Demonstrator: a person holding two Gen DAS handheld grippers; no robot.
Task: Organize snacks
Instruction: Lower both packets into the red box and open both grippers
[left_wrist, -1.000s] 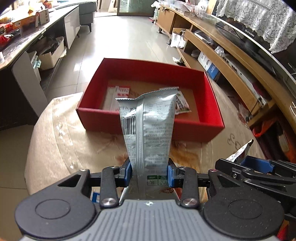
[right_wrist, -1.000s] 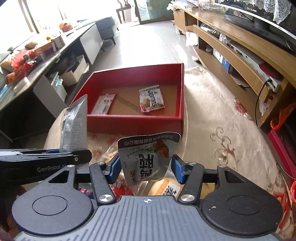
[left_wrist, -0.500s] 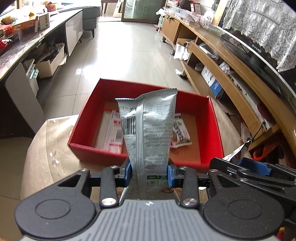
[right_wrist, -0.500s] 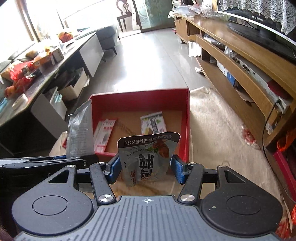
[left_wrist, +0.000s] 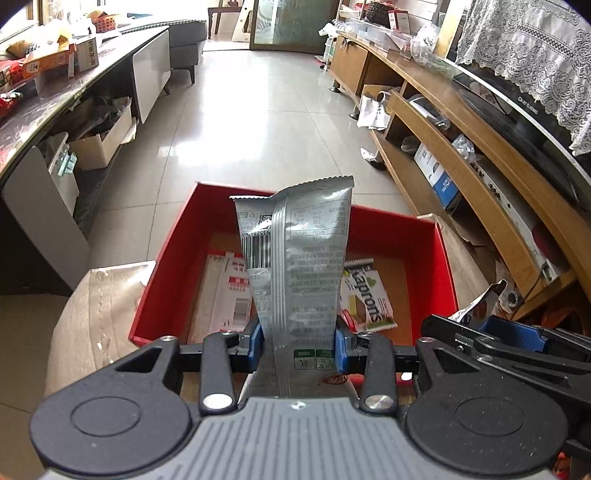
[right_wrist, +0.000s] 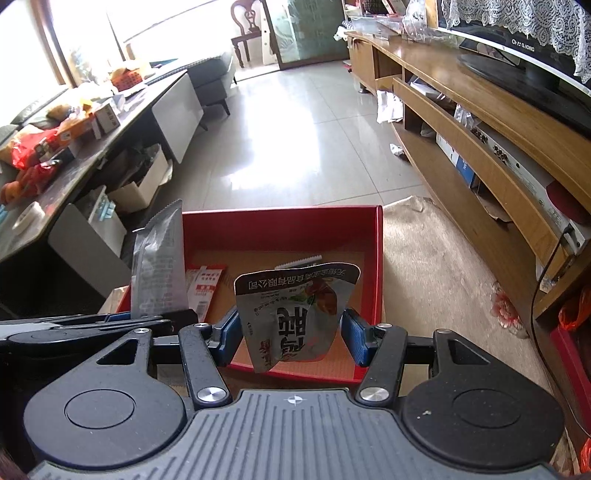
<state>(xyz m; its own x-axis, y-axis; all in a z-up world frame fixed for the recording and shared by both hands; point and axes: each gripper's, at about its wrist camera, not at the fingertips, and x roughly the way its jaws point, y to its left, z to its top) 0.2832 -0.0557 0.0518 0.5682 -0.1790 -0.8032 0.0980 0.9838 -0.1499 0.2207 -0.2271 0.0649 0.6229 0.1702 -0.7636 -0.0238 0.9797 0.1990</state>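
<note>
- The left gripper (left_wrist: 299, 349) is clamped on a tall silver packet (left_wrist: 299, 266), held upright above the near edge of the red box (left_wrist: 447, 266).
- The right gripper (right_wrist: 291, 338) pinches a grey pouch (right_wrist: 295, 314) with red print; its fingers look wider apart than the pouch, which seems caught only at its lower part (a light hold, I judge).
- Already flat on the box floor: a Kaproms pack (left_wrist: 365, 295) and a white-and-red sachet (left_wrist: 232, 295).
- To do this step well, I would carry each packet over bare cardboard floor, lower it close, then release, so it lands flat beside the others, not on the rim.
- Hidden: the packets' lower ends behind the gripper bodies, and the box's near wall in the left view.
</note>
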